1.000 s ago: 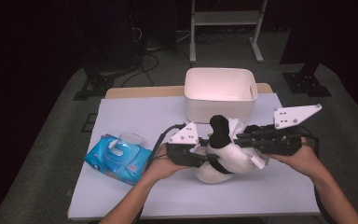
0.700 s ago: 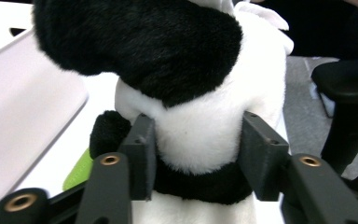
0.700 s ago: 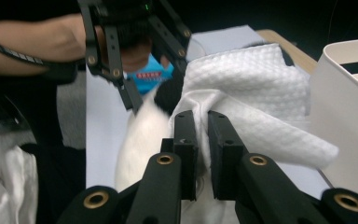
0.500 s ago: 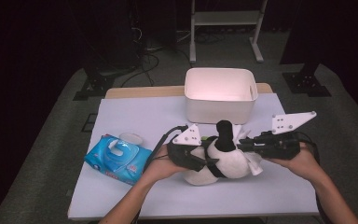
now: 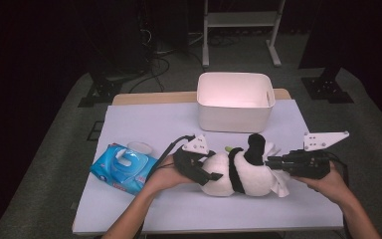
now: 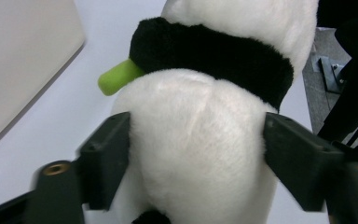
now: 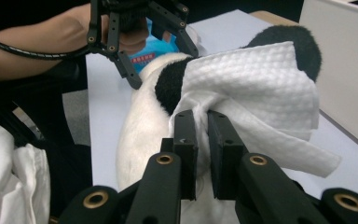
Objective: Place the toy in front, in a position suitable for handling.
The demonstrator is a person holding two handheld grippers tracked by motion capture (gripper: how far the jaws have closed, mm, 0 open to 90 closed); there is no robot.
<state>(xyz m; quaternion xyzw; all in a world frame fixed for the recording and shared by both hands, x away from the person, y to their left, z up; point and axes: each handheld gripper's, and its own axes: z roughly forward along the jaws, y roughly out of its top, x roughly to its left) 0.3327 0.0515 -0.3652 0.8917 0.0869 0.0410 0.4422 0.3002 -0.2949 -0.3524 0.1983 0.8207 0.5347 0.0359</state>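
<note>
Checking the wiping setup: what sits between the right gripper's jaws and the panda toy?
A white embossed wipe, pinched in the right gripper and draped over the black-and-white plush panda; the right gripper view shows it.

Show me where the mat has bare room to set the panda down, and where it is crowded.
Bare mat lies left of the white bin, behind the wipes pack. Another free strip runs along the near edge. The middle is crowded: plush panda, left gripper, right gripper pinching a white wipe.
</note>
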